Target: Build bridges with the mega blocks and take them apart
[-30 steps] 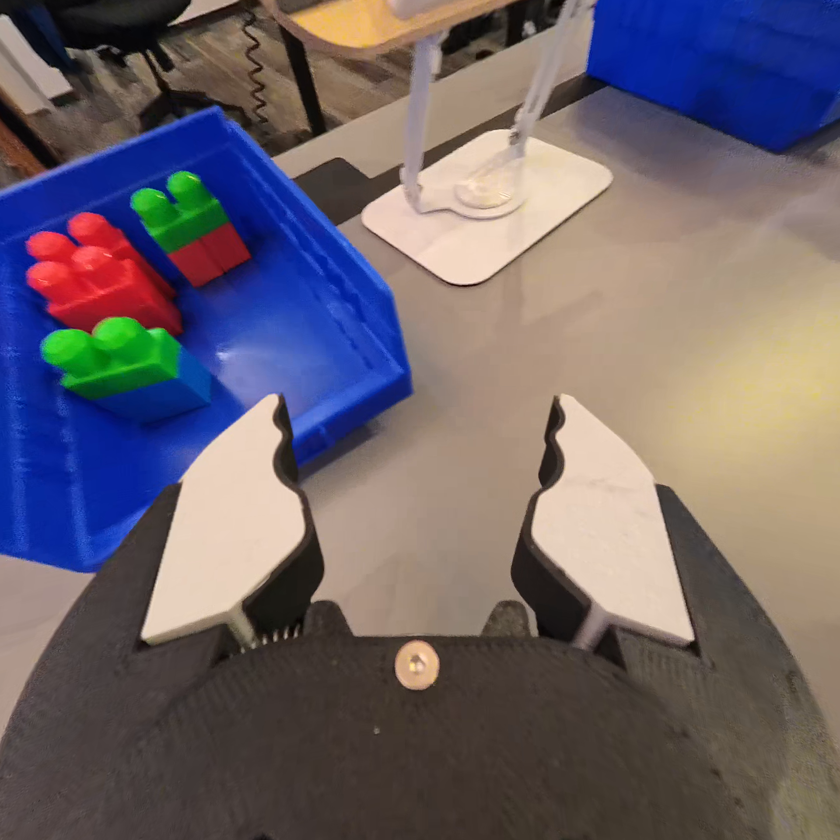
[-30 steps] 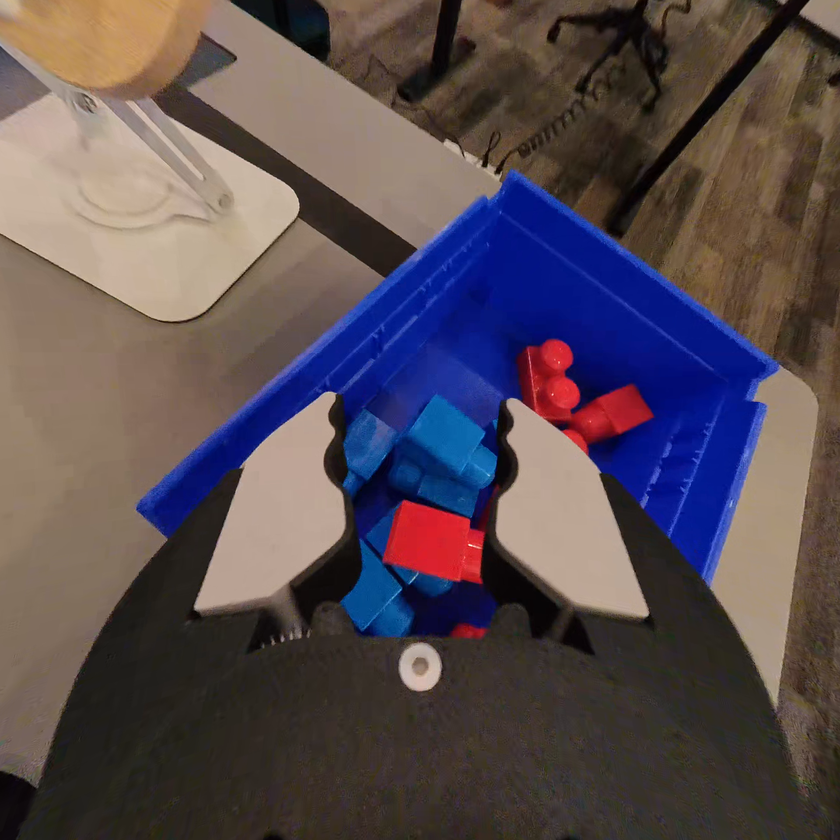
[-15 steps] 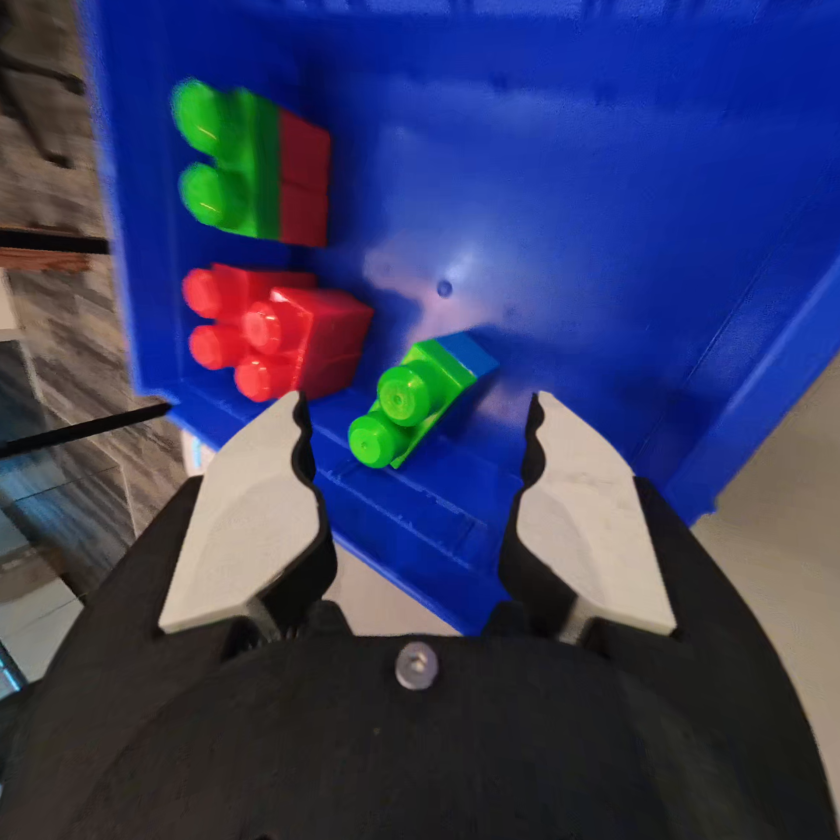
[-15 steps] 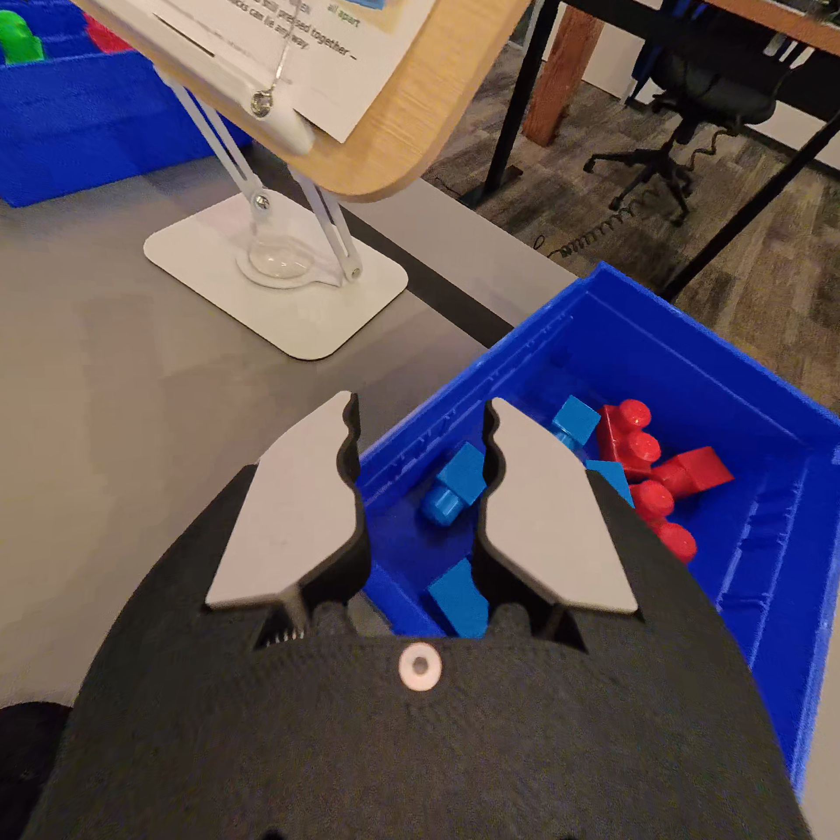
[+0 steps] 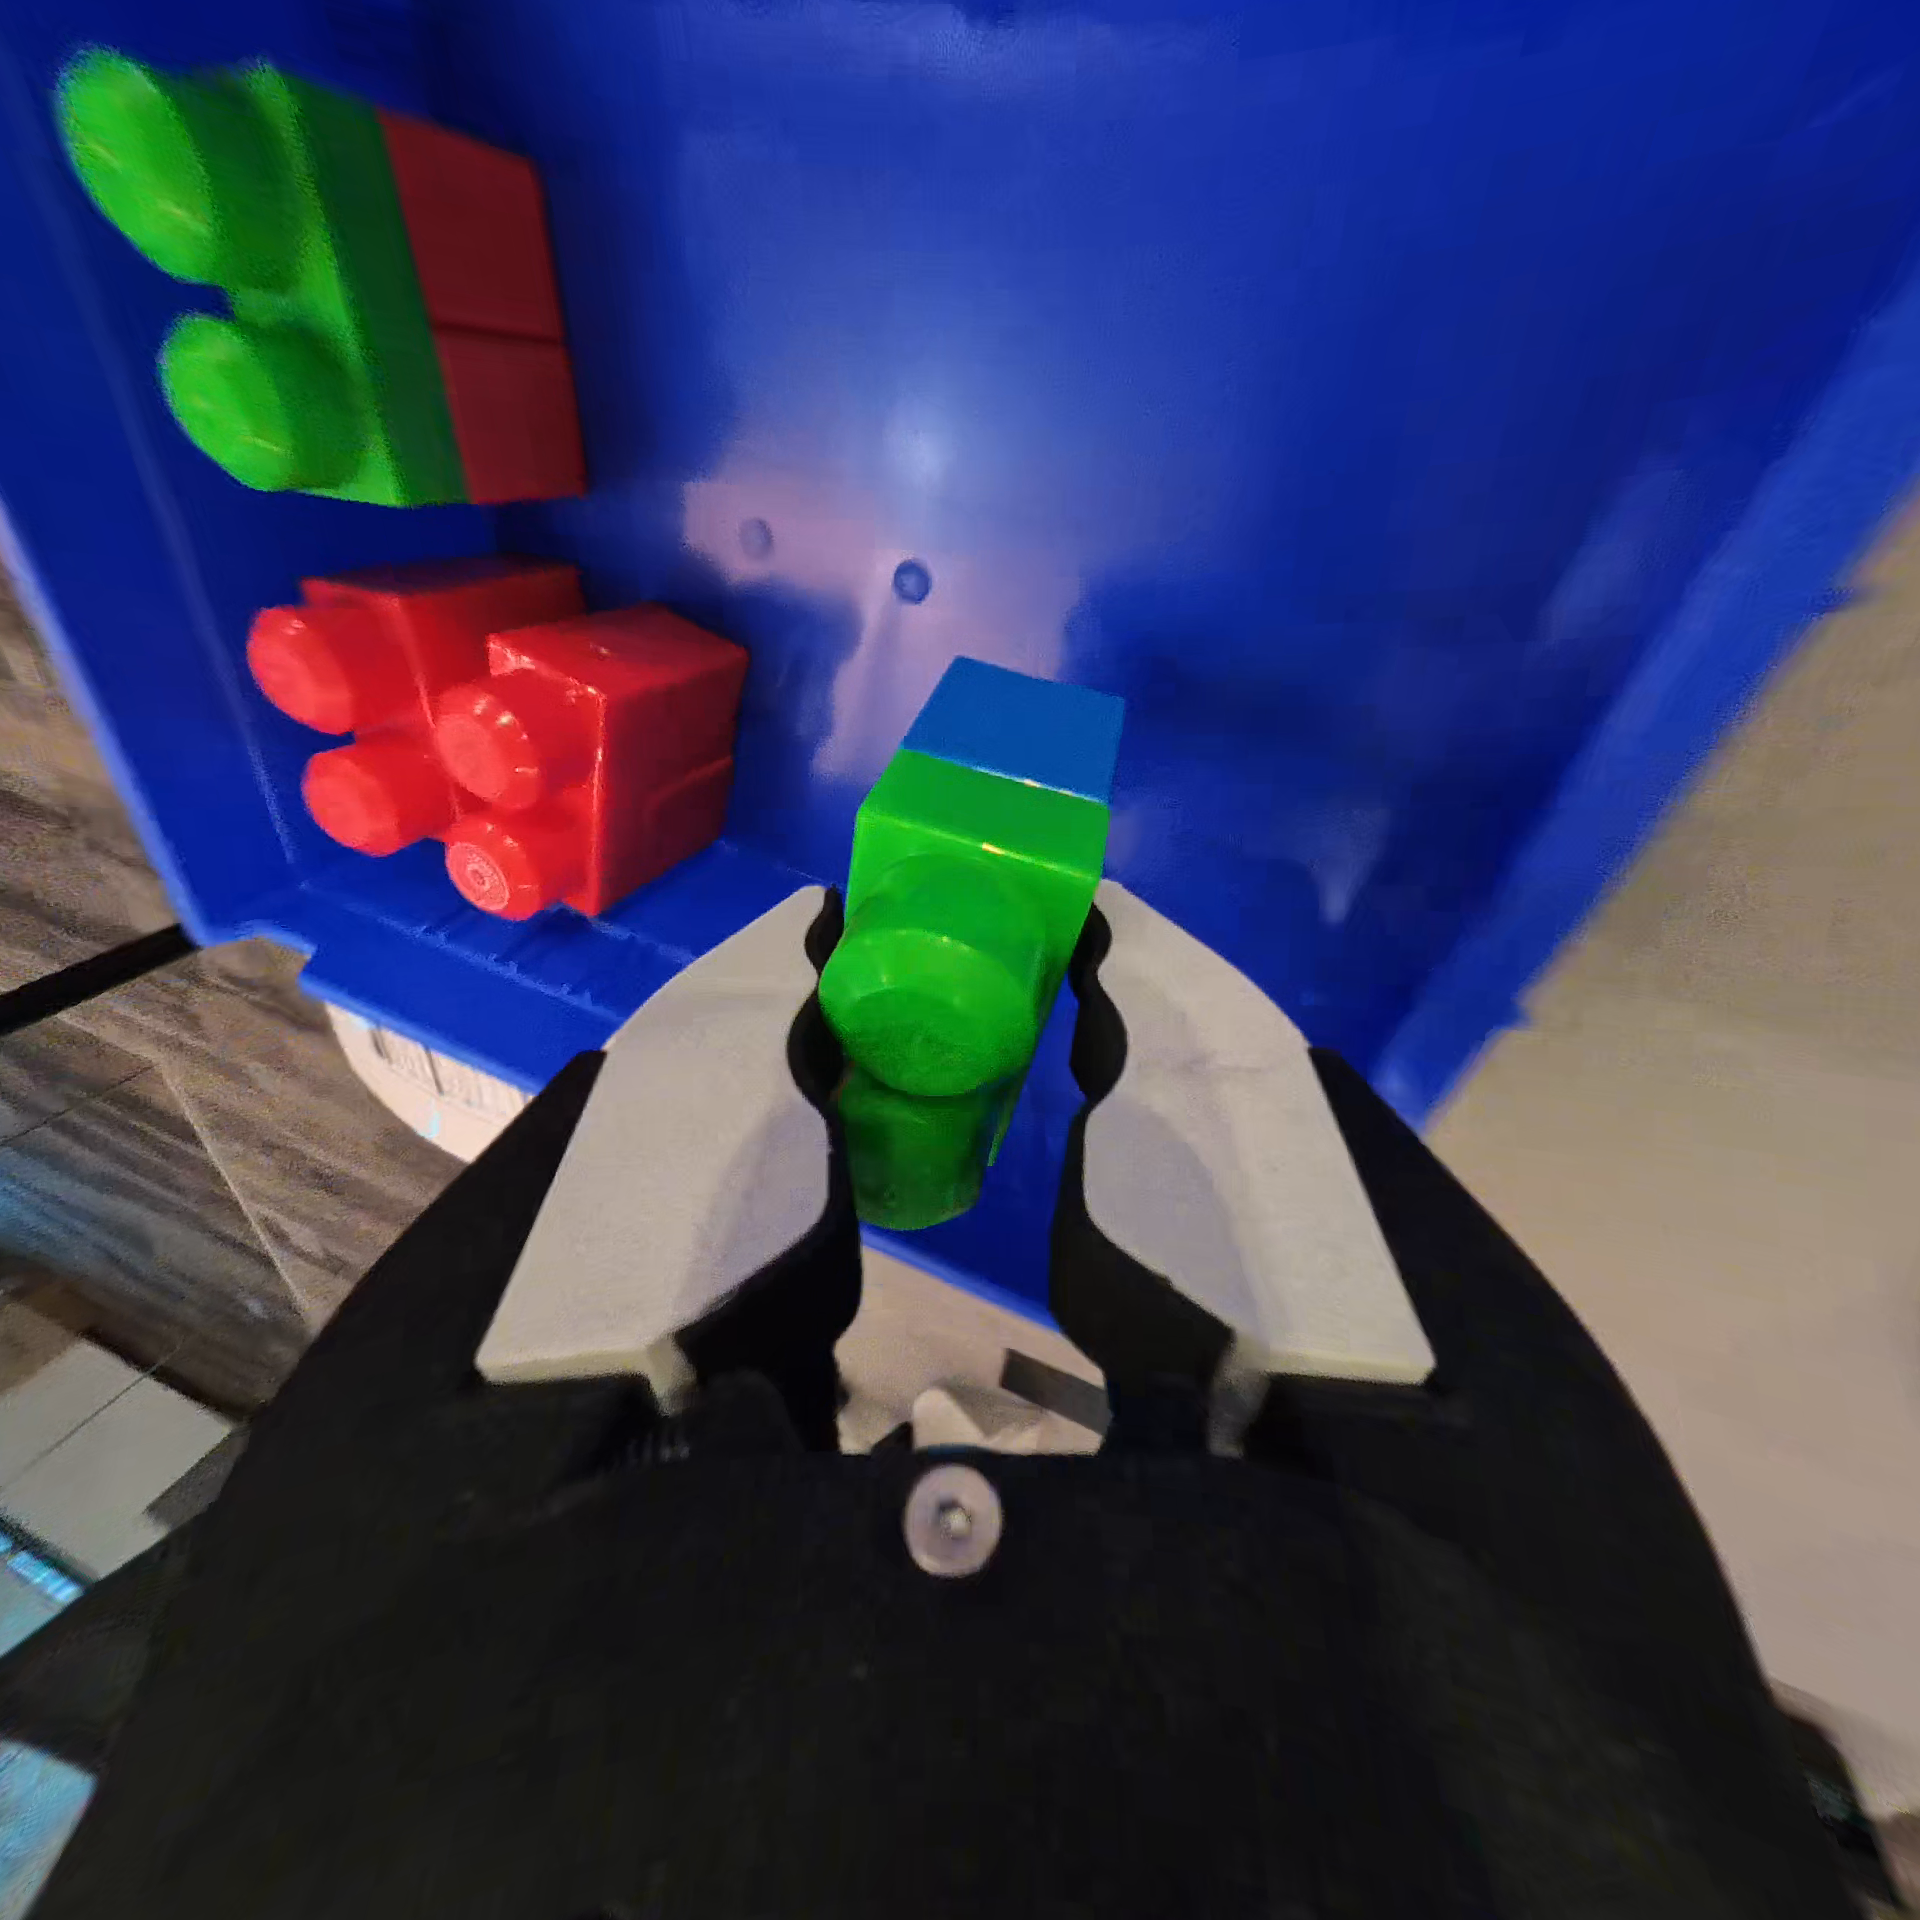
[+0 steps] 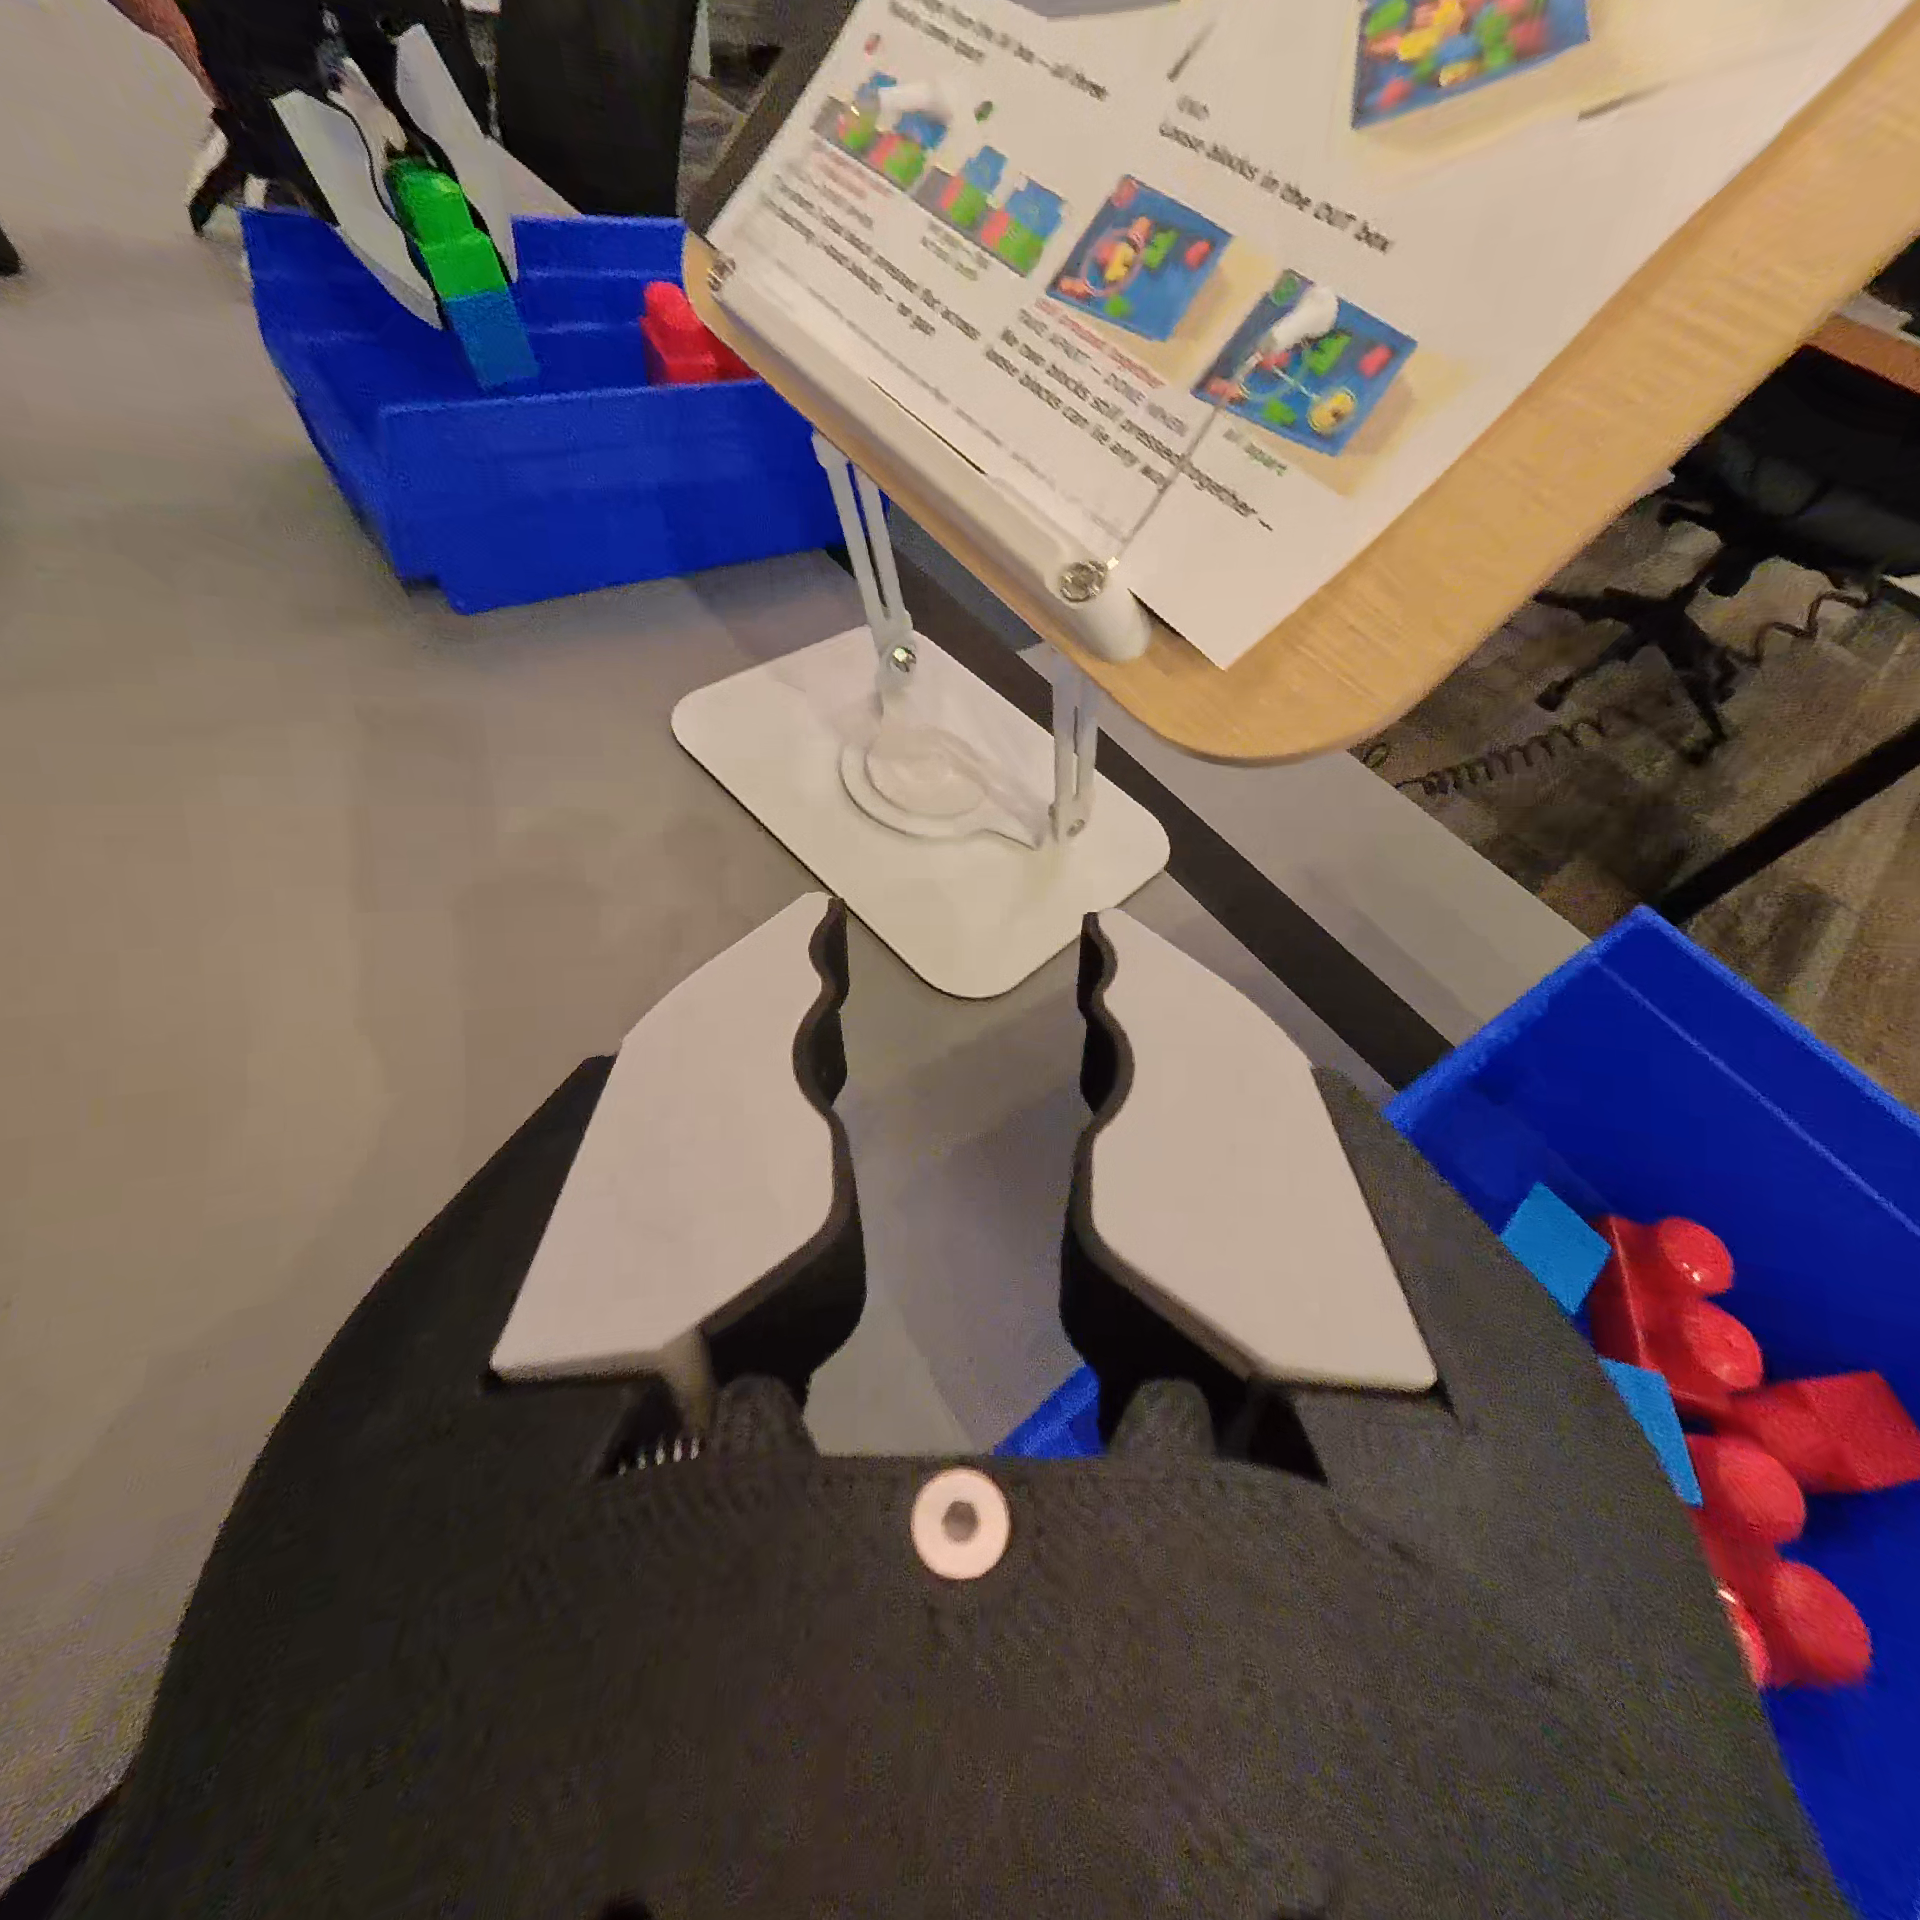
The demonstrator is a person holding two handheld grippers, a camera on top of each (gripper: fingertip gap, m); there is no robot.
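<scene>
We've got the left hand-held gripper (image 5: 956, 935) clamped on a green-on-blue block stack (image 5: 977, 883) w/ both pads pressing, over the blue bin (image 5: 1247, 312); right hand-held gripper (image 6: 956, 935) narrow, empty, above worktop (image 6: 312, 831), well right of that bin.

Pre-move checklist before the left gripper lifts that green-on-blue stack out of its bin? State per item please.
1. Left gripper pads closed on the green block: ok, both pads touch its sides.
2. Blue block still joined to the green one: ok.
3. Neighbours clear of the stack: ok, the red blocks and the green-and-red stack lie apart from it.
4. Right gripper free to receive: ok, open with nothing between its fingers.
5. Grip firmness: cannot tell.
6. Table between the bins clear: ok, only the stand base.
</scene>
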